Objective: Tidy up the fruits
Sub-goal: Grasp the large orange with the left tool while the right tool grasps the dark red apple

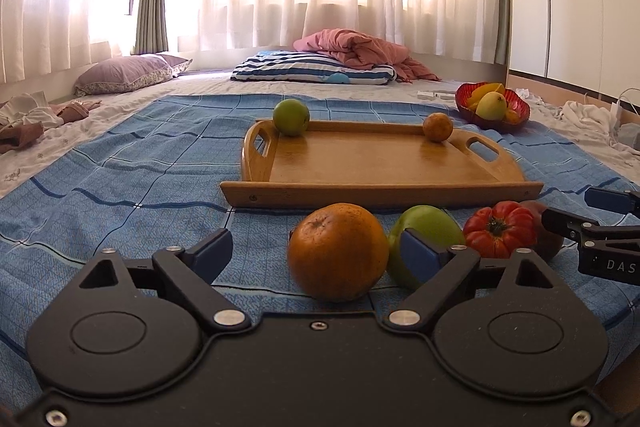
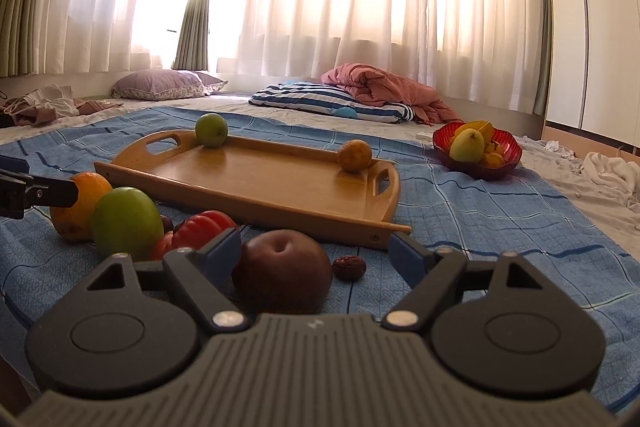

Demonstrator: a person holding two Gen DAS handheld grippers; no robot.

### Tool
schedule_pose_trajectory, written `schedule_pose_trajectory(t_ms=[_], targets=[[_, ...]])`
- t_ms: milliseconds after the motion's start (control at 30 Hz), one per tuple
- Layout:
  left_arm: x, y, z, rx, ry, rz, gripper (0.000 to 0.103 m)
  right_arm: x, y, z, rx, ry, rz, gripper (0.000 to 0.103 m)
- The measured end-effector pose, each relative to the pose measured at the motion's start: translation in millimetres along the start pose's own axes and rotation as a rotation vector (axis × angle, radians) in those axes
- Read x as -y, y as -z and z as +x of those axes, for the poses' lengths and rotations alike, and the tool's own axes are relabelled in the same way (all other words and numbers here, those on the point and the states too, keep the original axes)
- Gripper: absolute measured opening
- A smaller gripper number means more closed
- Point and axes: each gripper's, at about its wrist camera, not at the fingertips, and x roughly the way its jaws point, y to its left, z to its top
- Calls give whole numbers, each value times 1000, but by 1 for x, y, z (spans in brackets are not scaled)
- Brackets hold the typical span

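Both hand-held grippers stand wide and empty on the near side of the rectangular wooden tray point(image 1: 376, 163): the left gripper point(image 1: 316, 247) straddles the big round orange point(image 1: 338, 251), nearer it, while the right gripper point(image 2: 316, 251) frames the dark brown-red apple point(image 2: 282, 269); neither fruit has a clear long axis. Counted: one tray holding two small fruits, one red glass bowl point(image 2: 478, 149), five large loose fruits
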Motion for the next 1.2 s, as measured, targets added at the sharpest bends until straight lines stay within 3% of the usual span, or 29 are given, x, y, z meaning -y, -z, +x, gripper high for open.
schedule_pose_trajectory(t_ms=[133,367,933,1200], targets=[[-4,3,0,-29,12,-19,71,1,2,-1,-3,8,18,77],[-4,4,4,-51,26,-33,63,-2,5,-2,-13,-5,3,69],[-3,-1,25,-76,58,-99,62,-9,9,1,-47,-36,-27,65],[-6,-2,33,-77,60,-123,68,-13,10,8,-58,-52,-47,65]])
